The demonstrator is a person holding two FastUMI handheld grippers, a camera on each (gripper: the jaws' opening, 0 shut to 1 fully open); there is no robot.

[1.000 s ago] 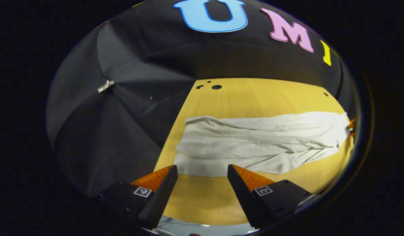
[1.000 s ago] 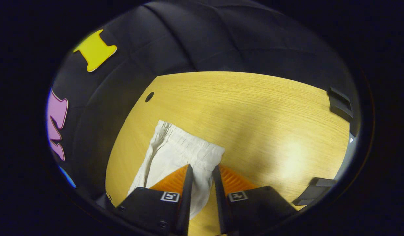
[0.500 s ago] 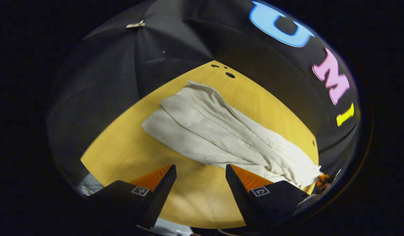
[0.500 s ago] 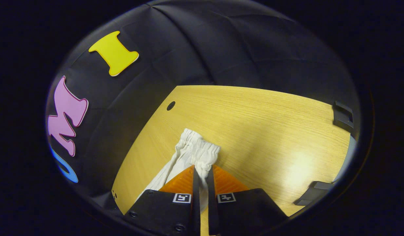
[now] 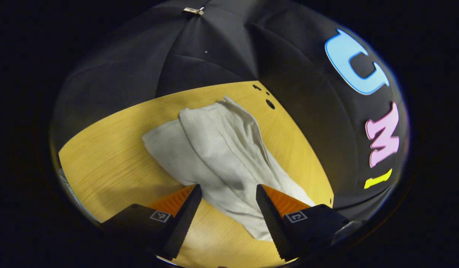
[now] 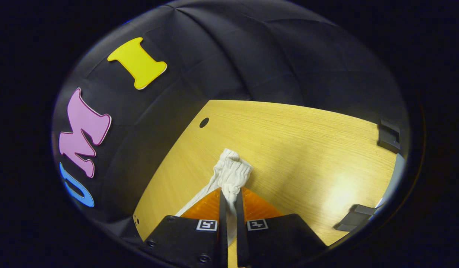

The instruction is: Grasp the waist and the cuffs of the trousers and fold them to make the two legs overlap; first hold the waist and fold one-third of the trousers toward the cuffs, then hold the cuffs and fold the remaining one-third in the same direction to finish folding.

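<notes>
Over the last second my right gripper (image 6: 229,199) has gone from straddling the elastic waistband (image 6: 233,172) with its jaws apart to clenching it, both fingers pressed together on the gathered white cloth so that the band bunches into a puckered knot just ahead of the tips. In the same second my left gripper (image 5: 227,193) has swung round: a moment ago the trousers (image 5: 218,149) lay as a long band across its view, and now they run away from it lengthwise toward the far corner of the wooden table (image 5: 114,156), with the cloth passing between its fingers, which are spread wide and gripping nothing. I read this as the waist secured on one side and my left hand lining up for its own hold (on the near part of the cloth or further along toward the cuffs, I cannot tell which). The trousers lie flat on the table in the left gripper view, one leg resting largely on the other with an offset edge showing along the left, so the overlap looks mostly made but not tidy. Around them, a few small round holes (image 5: 269,104) sit in the tabletop near the far end of the cloth, and in the right gripper view two dark brackets (image 6: 388,136) cling to the table's right edge, well apart from the waistband. Nothing lies across the path of the fold; the loose, wrinkled fabric is the likeliest thing to drag or twist.
</notes>
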